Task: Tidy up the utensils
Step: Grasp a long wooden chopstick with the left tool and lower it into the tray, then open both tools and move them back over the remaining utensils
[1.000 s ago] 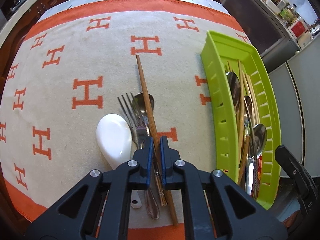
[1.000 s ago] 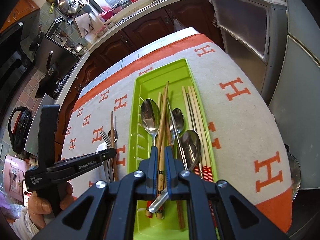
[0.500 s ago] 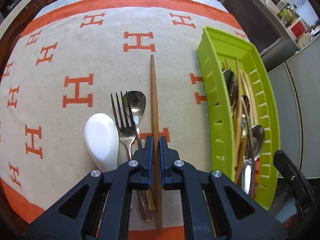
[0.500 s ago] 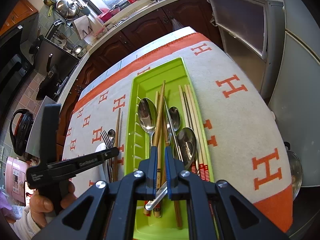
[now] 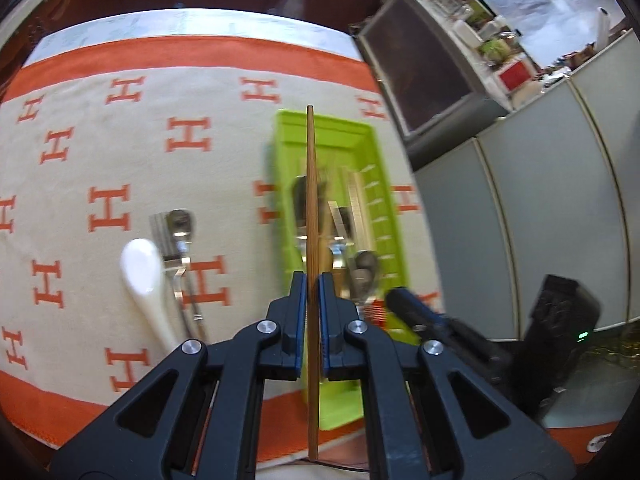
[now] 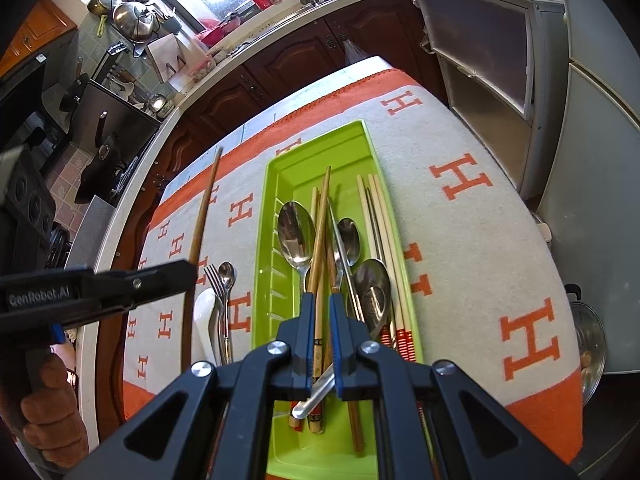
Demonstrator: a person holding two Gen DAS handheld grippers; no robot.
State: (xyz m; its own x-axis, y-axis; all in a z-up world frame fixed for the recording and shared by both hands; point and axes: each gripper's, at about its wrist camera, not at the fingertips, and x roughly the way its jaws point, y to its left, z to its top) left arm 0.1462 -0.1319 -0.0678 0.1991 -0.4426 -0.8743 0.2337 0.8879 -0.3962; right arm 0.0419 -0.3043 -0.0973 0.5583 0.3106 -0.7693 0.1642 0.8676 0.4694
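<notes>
My left gripper (image 5: 313, 280) is shut on a long brown chopstick (image 5: 311, 200) and holds it in the air above the green utensil tray (image 5: 284, 152). The same chopstick (image 6: 202, 216) and left gripper (image 6: 176, 276) show at the left of the right wrist view. On the cloth lie a white spoon (image 5: 140, 268), a fork (image 5: 170, 240) and a metal spoon (image 5: 182, 220). My right gripper (image 6: 319, 300) hovers over the tray (image 6: 272, 184), jaws nearly shut with nothing held, above spoons (image 6: 296, 236) and chopsticks (image 6: 384, 232) lying in it.
An orange-and-cream cloth with H marks (image 5: 120, 152) covers the table. Grey cabinets (image 5: 520, 220) stand right of the table. A kitchen counter with a sink and pots (image 6: 224, 28) runs along the far side.
My left gripper has lifted the brown chopstick off the cloth and carried it right, over the green tray. The right gripper has stayed over the tray.
</notes>
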